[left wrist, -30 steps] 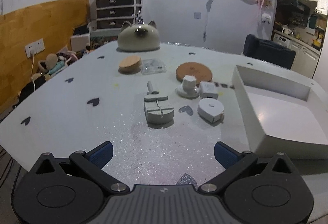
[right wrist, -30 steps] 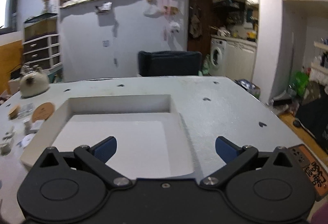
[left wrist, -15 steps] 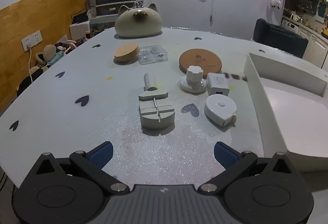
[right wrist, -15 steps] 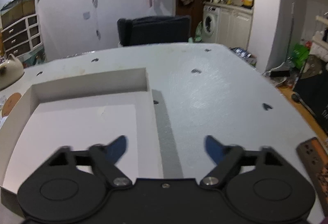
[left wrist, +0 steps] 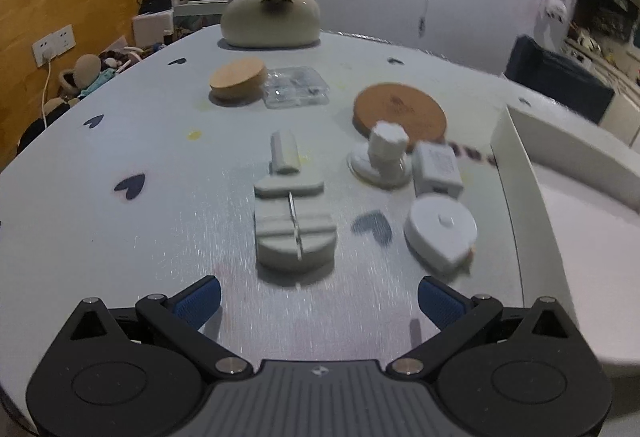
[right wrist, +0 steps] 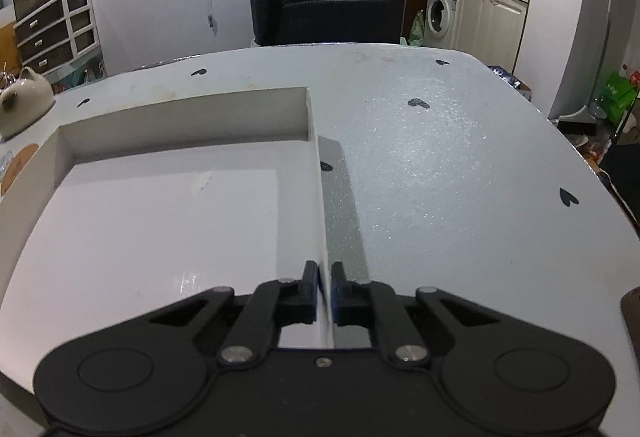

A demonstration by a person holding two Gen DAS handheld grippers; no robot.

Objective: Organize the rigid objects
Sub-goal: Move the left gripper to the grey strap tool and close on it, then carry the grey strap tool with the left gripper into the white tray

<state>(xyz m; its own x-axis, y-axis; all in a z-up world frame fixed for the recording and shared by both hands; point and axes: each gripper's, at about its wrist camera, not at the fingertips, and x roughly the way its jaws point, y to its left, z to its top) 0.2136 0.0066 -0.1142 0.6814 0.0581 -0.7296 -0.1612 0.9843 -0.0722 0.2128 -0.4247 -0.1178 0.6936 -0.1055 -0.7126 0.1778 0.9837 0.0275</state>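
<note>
My right gripper [right wrist: 325,277] is shut on the thin right wall of the white tray [right wrist: 184,121], one pad inside it and one outside. The tray holds nothing. In the left wrist view the same tray [left wrist: 516,165] stands at the right. My left gripper [left wrist: 318,293] hangs open above the table, just short of a grey slotted tool [left wrist: 294,229]. Right of that tool lie a white tape measure [left wrist: 440,233], a white charger cube [left wrist: 436,169] and a white knob on a round base [left wrist: 384,153].
Farther back are a cork coaster [left wrist: 400,111], a wooden lid [left wrist: 238,79], a clear plastic box [left wrist: 296,91] and a cat-shaped ceramic piece [left wrist: 270,17]. A dark chair [right wrist: 326,15] stands beyond the table's far edge. Right of the tray the tabletop [right wrist: 440,177] is bare.
The right jaws have gone from wide open to shut on the tray's right wall, after shifting right and down. The left gripper has moved closer to the small objects and stays open.
</note>
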